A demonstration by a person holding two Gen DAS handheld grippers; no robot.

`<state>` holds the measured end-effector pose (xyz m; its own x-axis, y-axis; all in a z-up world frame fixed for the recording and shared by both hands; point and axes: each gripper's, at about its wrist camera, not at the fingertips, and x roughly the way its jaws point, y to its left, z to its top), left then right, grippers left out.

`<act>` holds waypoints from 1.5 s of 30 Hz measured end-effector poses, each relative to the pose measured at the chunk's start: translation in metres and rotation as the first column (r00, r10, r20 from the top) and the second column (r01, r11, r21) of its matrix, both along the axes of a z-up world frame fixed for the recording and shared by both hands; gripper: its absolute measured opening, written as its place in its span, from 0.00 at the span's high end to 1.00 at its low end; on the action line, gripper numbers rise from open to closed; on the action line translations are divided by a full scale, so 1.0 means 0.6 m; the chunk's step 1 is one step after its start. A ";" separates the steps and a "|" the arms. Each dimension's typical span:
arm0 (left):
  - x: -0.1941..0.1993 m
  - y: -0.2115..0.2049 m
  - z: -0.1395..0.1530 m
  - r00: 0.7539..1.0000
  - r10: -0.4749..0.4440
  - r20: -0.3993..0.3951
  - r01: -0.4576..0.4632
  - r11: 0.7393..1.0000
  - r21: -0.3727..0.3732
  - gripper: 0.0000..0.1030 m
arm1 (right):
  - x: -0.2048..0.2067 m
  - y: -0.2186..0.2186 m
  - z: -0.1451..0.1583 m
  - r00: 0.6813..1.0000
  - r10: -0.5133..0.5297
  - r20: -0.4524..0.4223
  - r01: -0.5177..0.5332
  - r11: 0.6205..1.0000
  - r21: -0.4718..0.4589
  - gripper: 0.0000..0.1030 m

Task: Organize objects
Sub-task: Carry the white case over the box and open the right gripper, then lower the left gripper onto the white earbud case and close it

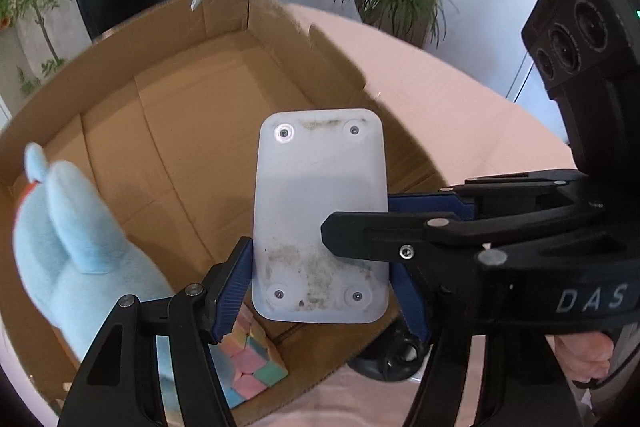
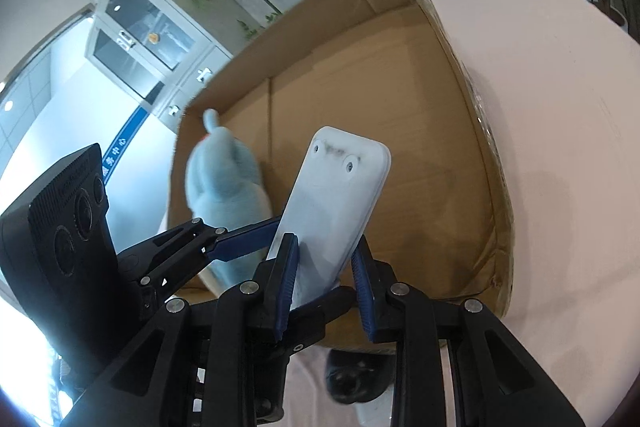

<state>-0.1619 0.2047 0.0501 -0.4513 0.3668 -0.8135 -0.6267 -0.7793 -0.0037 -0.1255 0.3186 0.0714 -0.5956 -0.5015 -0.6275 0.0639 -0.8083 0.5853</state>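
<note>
A white flat rectangular device (image 1: 320, 215), underside up with four screws, is held over an open cardboard box (image 1: 168, 131). My left gripper (image 1: 320, 291) is shut on its near end. My right gripper (image 1: 384, 223) reaches in from the right and clamps the same device across its side. In the right wrist view the device (image 2: 340, 195) stands tilted between the right gripper's (image 2: 326, 279) blue pads, and the left gripper's finger (image 2: 240, 243) touches it from the left. A light blue plush toy (image 1: 76, 251) and a pastel cube puzzle (image 1: 252, 367) lie in the box.
The box (image 2: 460, 147) sits on a pink round table (image 1: 460, 115). A dark round object (image 1: 388, 359) lies on the table by the box's near wall. A TV, potted plants and a glass cabinet (image 2: 140, 23) stand behind.
</note>
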 end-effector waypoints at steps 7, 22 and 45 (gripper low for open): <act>0.030 -0.004 -0.025 0.999 0.037 0.026 -0.036 0.999 -0.036 0.30 | -0.003 -0.002 -0.030 0.998 0.006 0.059 -0.012 0.994 0.110 0.76; 0.237 -0.159 -0.057 0.988 0.130 0.088 -0.135 0.990 0.045 0.17 | 0.178 -0.084 -0.085 0.977 0.210 -0.020 -0.178 0.872 0.456 0.30; 0.358 -0.167 -0.103 0.964 -0.063 0.259 0.025 0.989 0.147 0.18 | 0.335 -0.213 -0.156 0.883 0.468 0.019 -0.382 0.696 0.609 0.07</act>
<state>0.0532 0.1046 -0.0119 -0.2098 0.5012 -0.8395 -0.6229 -0.7304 -0.2803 0.0754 0.1907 -0.0224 -0.5055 -0.2860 -0.8140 0.5242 -0.8512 -0.0265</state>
